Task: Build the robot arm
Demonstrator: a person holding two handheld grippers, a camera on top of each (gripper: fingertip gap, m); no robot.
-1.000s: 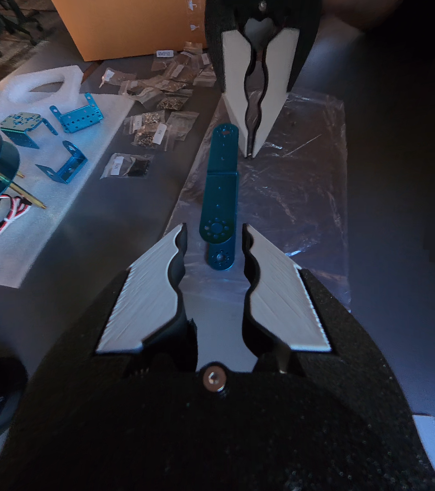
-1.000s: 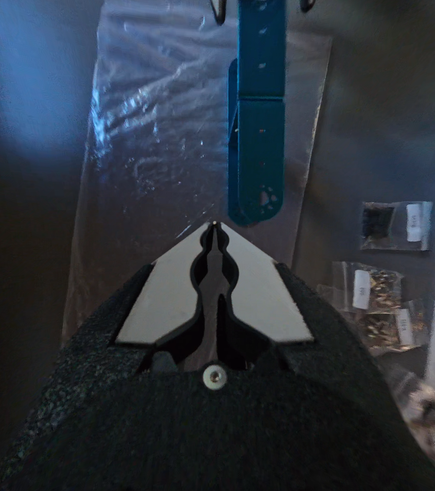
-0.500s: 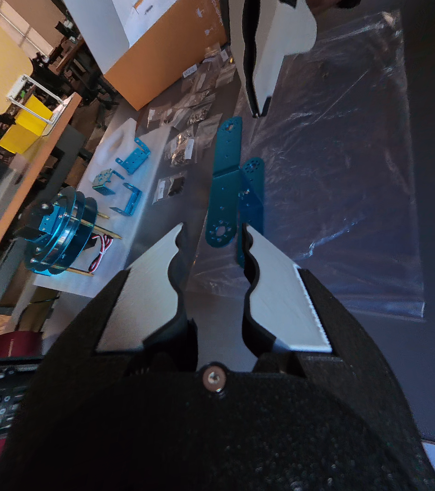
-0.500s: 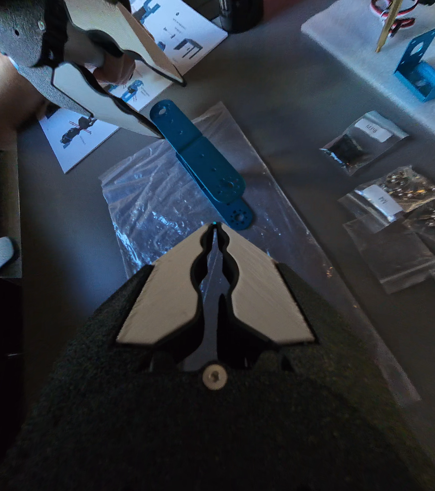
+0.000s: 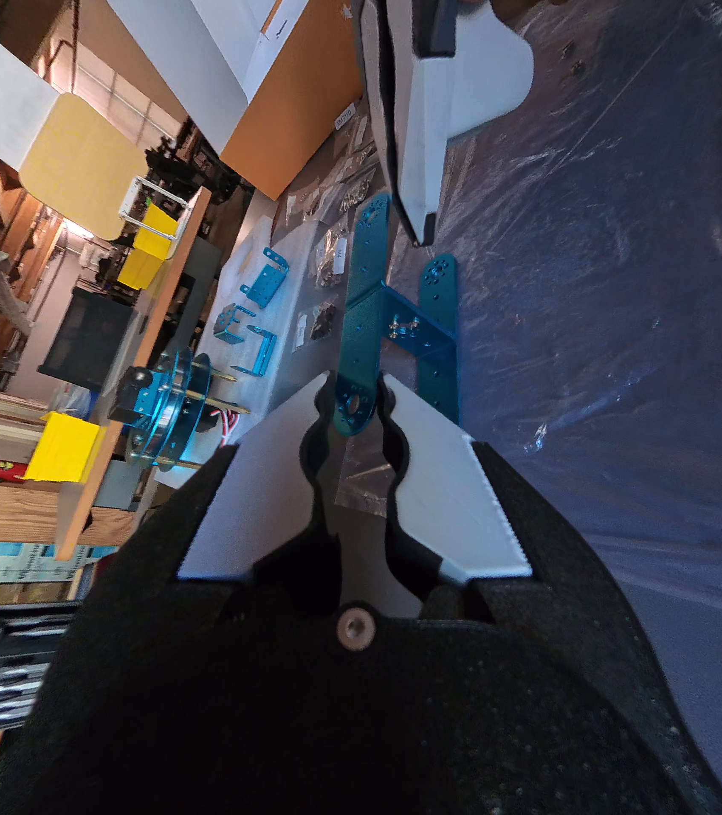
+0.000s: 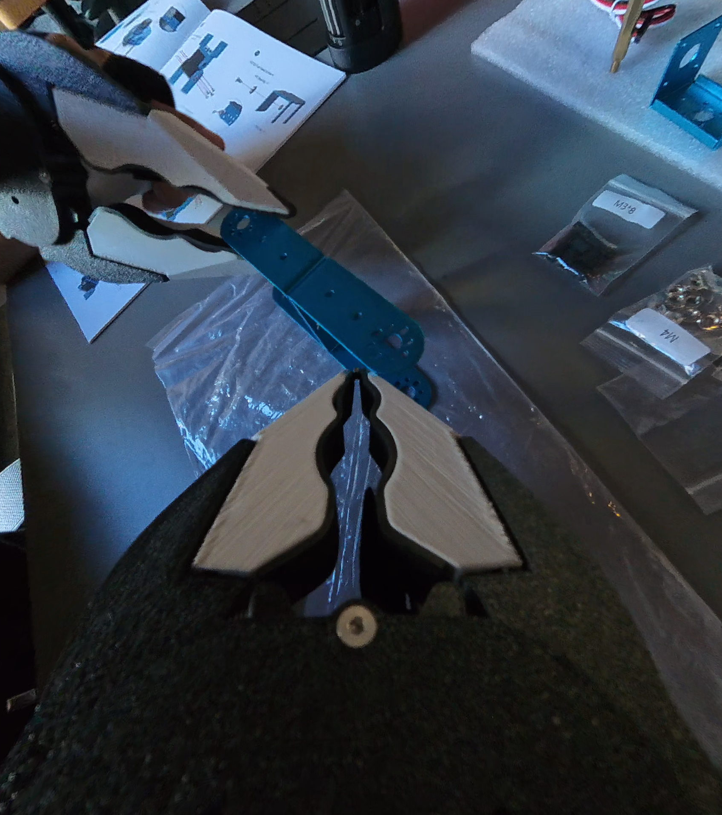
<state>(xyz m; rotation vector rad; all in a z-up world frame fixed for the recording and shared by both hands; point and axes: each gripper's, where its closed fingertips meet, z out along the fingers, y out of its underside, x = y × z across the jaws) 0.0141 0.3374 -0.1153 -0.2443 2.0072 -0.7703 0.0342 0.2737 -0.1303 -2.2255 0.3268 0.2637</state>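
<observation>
I see a dark grey table (image 6: 394, 145) in a cluttered workshop, with wooden shelving (image 5: 85, 498) and yellow bins (image 5: 63, 445) along one side. A clear plastic bag (image 6: 227, 357) lies flat mid-table, and on it sits a blue H-shaped metal bracket (image 5: 399, 322). My left gripper (image 5: 355, 383) has its jaws partly apart around one rounded end of the bracket; I cannot tell whether they actually pinch it. My right gripper (image 6: 357, 375) has its tips nearly together just at the bracket's opposite end, holding nothing.

Along the far edge a white foam sheet (image 5: 262, 247) carries three small blue brackets (image 5: 264, 282) and a blue disc assembly (image 5: 165, 405) with red-white wires. Several small bags of screws (image 6: 615, 242) lie between the foam and the plastic bag. One open instruction booklet (image 6: 235, 79) rests near the left gripper, beside an orange cardboard box (image 5: 302, 110).
</observation>
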